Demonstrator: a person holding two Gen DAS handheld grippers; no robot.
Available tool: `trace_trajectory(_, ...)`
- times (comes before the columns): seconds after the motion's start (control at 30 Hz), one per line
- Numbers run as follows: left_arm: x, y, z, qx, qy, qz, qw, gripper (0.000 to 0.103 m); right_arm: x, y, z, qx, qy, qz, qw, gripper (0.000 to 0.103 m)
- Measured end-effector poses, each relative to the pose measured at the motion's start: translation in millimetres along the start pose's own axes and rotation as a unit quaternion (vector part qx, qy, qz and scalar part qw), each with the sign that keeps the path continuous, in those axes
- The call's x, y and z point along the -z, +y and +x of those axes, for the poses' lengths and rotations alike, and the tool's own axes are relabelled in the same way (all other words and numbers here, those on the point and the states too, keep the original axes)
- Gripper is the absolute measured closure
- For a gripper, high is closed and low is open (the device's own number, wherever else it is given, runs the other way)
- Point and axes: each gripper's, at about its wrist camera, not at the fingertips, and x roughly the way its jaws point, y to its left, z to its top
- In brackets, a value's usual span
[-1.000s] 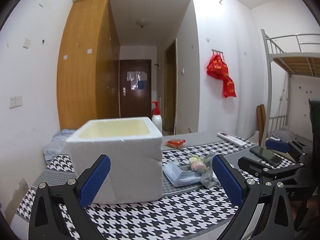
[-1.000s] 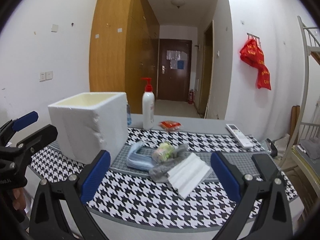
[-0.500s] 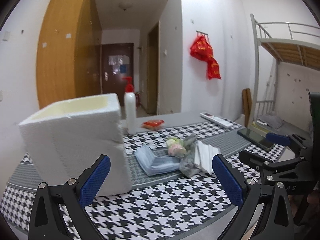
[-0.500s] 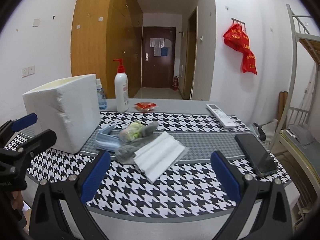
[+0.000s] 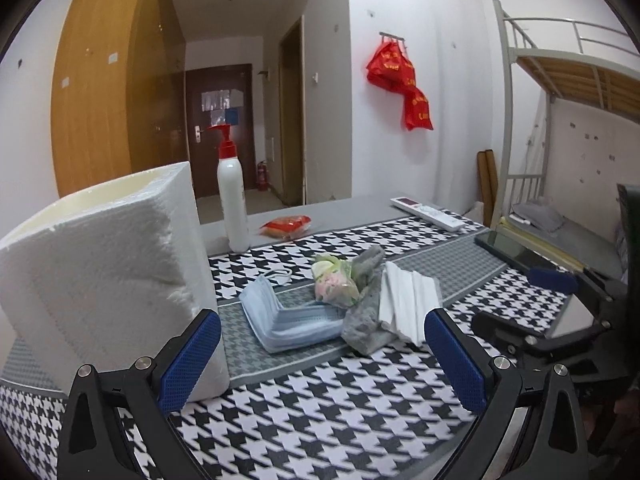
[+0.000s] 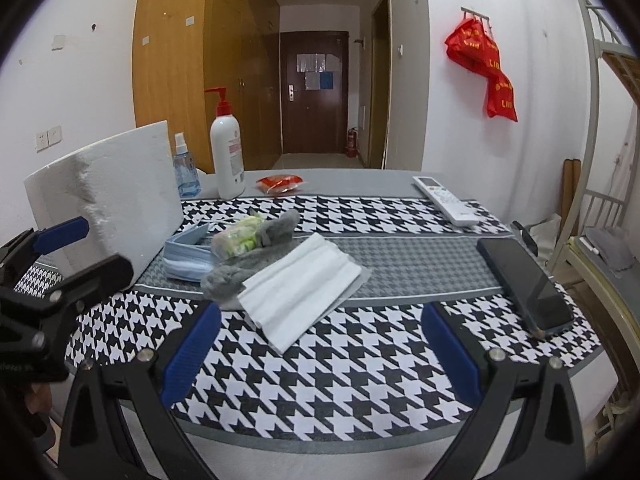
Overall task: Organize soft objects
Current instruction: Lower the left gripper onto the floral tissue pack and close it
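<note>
A small heap of soft things lies mid-table: a stack of blue face masks, a grey cloth, a green-pink wrapped bundle and a folded white tissue pack. An open white foam box stands at the left. My left gripper hangs open in front of the masks, holding nothing. My right gripper is open too, just short of the tissue pack. The left gripper also shows at the left edge of the right wrist view.
A houndstooth cloth covers the table. At the back stand a white pump bottle, a blue spray bottle, a red packet and a remote. A black phone lies right. A bunk bed stands beyond.
Both views have swung right and moved in closer to the table. The soft heap now sits nearer and more centred between the fingers. Both grippers have stayed open.
</note>
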Motion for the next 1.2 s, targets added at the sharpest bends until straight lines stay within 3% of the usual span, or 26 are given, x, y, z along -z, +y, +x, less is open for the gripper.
trace_trajectory(0.73, -30, -10, 71, -0.014, 0.048, 0.033, 0.9982, 0.003, -3, -16, 21, -0.001, 0.021, 0.01, 1.0, 0.001)
trace_trajectory(0.87, -30, -9, 94, -0.003, 0.082, 0.025, 0.9963, 0.016, -4, -19, 25, -0.003, 0.025, 0.017, 1.0, 0.001)
trace_trajectory(0.93, -31, -7, 101, 0.006, 0.094, 0.017, 0.9954, 0.016, -4, -19, 27, -0.003, 0.027, 0.015, 1.0, 0.001)
trace_trajectory(1.03, -33, -9, 107, 0.003, 0.095, 0.018, 0.9953, 0.017, -4, -19, 29, -0.001, 0.029, 0.015, 0.999, 0.001)
trace_trajectory(1.2, -32, -9, 115, -0.009, 0.103, 0.018, 0.9945, 0.027, -4, -20, 32, -0.002, 0.035, 0.016, 0.999, 0.001)
